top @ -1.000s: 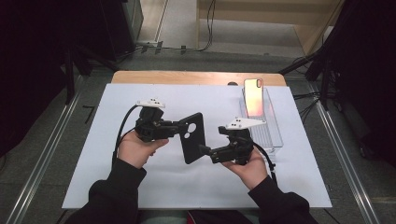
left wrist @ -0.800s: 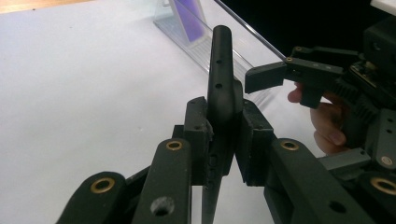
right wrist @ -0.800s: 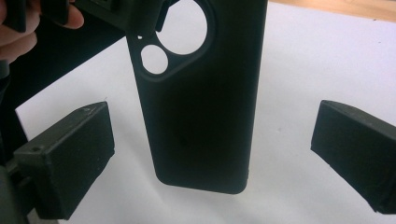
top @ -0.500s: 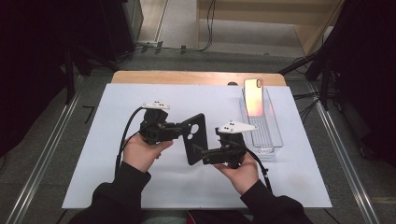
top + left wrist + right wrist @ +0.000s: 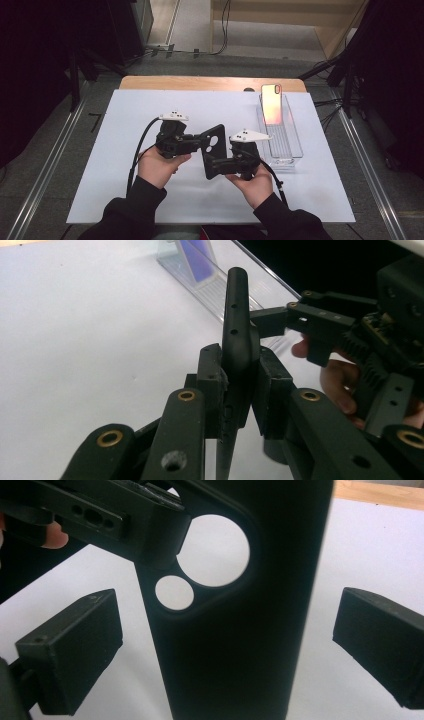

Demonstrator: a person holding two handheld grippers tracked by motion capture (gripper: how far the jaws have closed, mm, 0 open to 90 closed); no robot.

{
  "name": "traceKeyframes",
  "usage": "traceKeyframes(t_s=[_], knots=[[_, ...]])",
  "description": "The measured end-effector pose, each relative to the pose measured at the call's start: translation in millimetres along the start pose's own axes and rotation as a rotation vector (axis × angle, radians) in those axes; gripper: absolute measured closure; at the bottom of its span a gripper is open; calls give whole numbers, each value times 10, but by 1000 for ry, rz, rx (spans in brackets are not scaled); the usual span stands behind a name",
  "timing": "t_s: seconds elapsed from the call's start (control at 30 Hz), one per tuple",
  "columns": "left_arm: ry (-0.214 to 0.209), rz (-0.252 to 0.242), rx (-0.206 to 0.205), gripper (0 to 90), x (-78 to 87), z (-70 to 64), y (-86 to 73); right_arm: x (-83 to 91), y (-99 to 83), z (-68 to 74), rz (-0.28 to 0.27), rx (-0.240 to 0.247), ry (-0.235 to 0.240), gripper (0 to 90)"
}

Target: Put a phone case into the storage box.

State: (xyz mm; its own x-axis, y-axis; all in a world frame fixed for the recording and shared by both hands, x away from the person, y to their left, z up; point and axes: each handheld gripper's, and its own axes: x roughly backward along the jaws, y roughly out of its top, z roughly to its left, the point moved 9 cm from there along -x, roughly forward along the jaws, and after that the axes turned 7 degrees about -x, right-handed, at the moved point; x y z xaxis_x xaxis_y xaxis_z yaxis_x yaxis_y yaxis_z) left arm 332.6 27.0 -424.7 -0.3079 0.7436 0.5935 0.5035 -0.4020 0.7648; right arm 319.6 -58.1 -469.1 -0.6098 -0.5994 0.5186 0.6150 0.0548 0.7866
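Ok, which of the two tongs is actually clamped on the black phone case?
The left tongs: they pinch the black phone case edge. The right tongs stand open around it.

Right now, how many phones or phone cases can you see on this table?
2: a black phone case held between the two grippers, and a phone leaning upright in the clear tray.

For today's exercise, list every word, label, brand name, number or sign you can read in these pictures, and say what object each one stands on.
None can be read: no legible text in these pictures.
Black phone case: plain, cut-out holes but no brand mark.
Phone in the clear tray: glossy face, no writing visible.
Left gripper and right gripper: screw holes and brass bushings, no labels.
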Motion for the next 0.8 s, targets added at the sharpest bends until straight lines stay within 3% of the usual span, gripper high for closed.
traceKeyframes(t_s=[0.2, 0.23, 0.4, 0.43, 0.8], knots=[[7, 10, -1, 764, -39, -46, -12, -30, 9, 19, -9, 2, -17, 0], [2, 11, 1, 764, -45, -51, -14, -29, 12, 19, -14, 5, -24, 38], [-11, 8, 12, 764, -64, -86, -21, -38, 16, -7, -16, -8, -41, 58], [-8, 6, 11, 764, -69, -90, -21, -40, 14, -8, -16, -7, -40, 100], [-15, 5, 9, 760, -62, -108, -17, -27, 9, -11, 2, 9, -13, 119]])
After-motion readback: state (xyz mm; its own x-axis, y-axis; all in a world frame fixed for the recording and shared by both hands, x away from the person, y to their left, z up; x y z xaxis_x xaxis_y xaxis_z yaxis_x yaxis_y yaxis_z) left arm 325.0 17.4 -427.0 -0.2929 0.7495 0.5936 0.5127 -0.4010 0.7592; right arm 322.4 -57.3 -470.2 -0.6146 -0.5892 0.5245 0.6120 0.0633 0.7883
